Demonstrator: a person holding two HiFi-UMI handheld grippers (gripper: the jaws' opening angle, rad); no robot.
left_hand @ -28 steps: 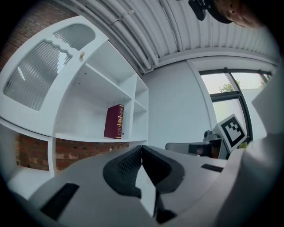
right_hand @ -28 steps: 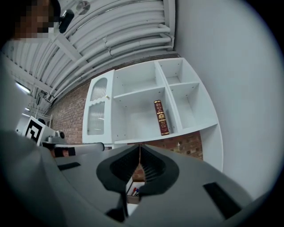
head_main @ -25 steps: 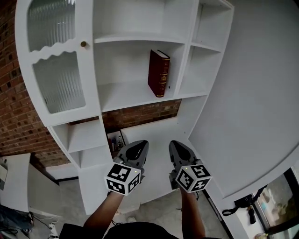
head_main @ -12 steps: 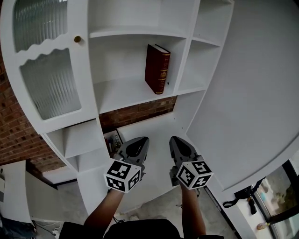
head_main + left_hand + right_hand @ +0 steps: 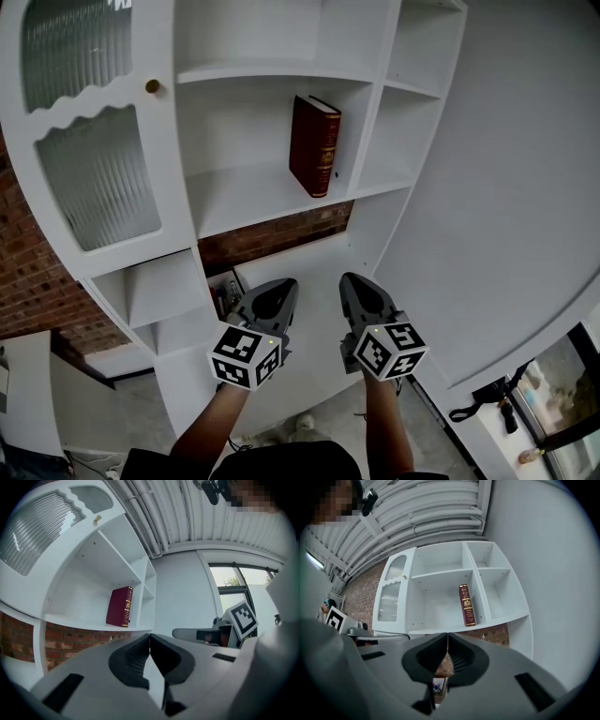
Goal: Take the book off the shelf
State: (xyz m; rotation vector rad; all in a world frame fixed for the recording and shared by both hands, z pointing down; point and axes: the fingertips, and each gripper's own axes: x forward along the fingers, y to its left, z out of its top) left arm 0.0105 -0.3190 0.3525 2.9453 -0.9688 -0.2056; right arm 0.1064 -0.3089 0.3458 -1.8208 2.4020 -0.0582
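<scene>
I see a plain white wall (image 5: 506,187) filling the right of the head view, and to its left a tall white shelf unit (image 5: 244,187) with open compartments. On the unit's left side is a cabinet door (image 5: 98,178) with ribbed glass panes, and a strip of brick wall (image 5: 277,234) shows through the gap under the middle shelf.

Near me, low in the view, my two tools sit side by side, pointing toward the unit. The left gripper (image 5: 281,286) has its jaws pressed fully together with nothing between them, and the right gripper (image 5: 352,279) is closed the same way, also empty. Both are well apart from the shelves.

The book (image 5: 314,145), dark red with gold on its spine, stands upright at the right end of the middle shelf, just beside the vertical divider, above and beyond both tools. A small brass knob (image 5: 151,86) sits on the door's right edge.
</scene>
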